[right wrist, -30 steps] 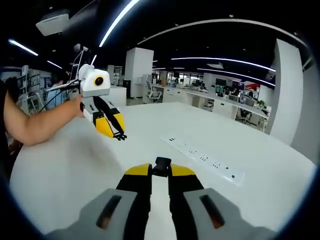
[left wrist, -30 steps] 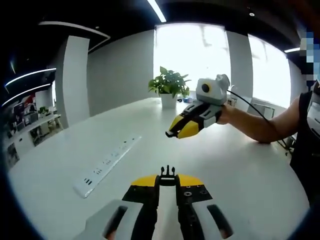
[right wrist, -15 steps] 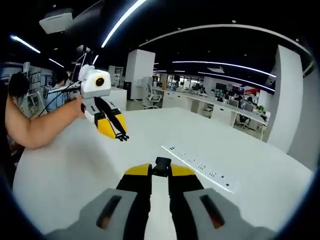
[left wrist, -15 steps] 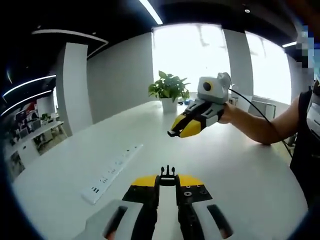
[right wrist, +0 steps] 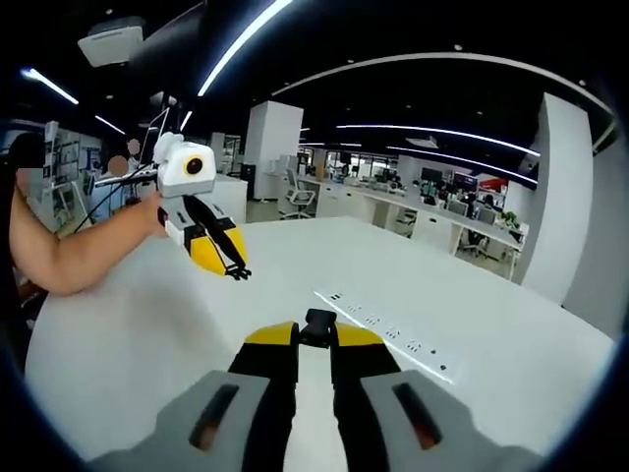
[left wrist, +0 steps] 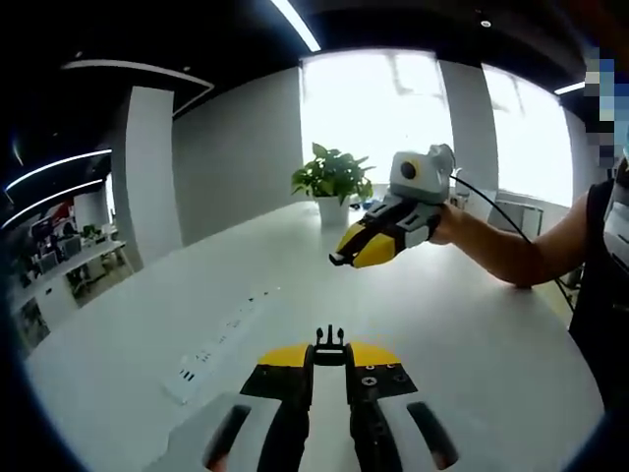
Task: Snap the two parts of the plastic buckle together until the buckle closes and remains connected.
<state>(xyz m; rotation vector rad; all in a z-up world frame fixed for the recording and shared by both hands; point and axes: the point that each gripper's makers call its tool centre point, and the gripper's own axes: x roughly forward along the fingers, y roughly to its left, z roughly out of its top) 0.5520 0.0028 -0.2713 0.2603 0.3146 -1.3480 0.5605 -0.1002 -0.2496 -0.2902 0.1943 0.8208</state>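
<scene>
1. The left gripper (left wrist: pixel 329 356) was clenched on the pronged buckle half (left wrist: pixel 329 341); the black prongs stood just clear of the yellow jaw tips, at the 6 o'clock position of the left gripper view.
2. The right gripper (right wrist: pixel 315 334) was clenched on the socket buckle half (right wrist: pixel 317 322), a small black block at the jaw tips, at 6 o'clock in the right gripper view.
3. Both halves were held in the air above the white table (left wrist: pixel 472 324), well apart from each other. In the left gripper view the right gripper (left wrist: pixel 340 260) sat toward 1 o'clock; in the right gripper view the left gripper (right wrist: pixel 235 272) sat toward 10 o'clock.
4. Handling, judged: the halves looked light, stiff moulded plastic. The prongs should flex a little and spring back, so the snap probably needs a short, firm, straight push.
5. Grip, judged: each half was pinched at its rear end, which left the mating ends free. Smooth plastic may pivot between the jaws if the halves meet off-axis.
6. A white power strip (right wrist: pixel 388 333) lay on the table and a potted plant (left wrist: pixel 333 178) stood at its far edge, both clear of the work.
</scene>
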